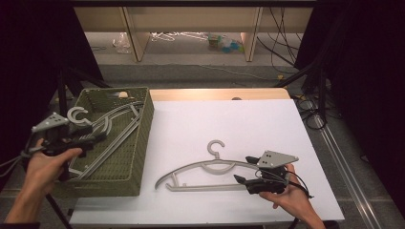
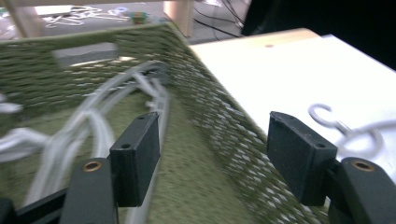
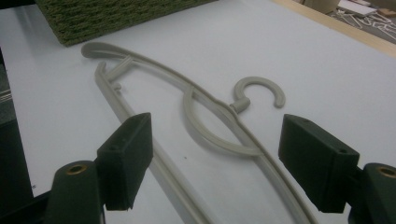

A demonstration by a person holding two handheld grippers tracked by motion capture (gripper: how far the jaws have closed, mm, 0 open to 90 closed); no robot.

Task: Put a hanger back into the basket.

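My right gripper [image 1: 242,183] sat nearest at five o'clock, jaws spread and empty, astride the grey hanger [image 1: 210,168] lying flat on the white table [image 1: 229,119]; my left gripper [image 1: 98,137], at nine o'clock, hung spread and empty over the green basket [image 1: 138,138] of hangers [image 1: 112,126].

Basket [image 1: 138,143] sits at table's [image 1: 267,124] left edge with hangers [image 1: 112,125] inside; one hanger [image 1: 210,168] lies flat on table to its right, near side, hook pointing far.
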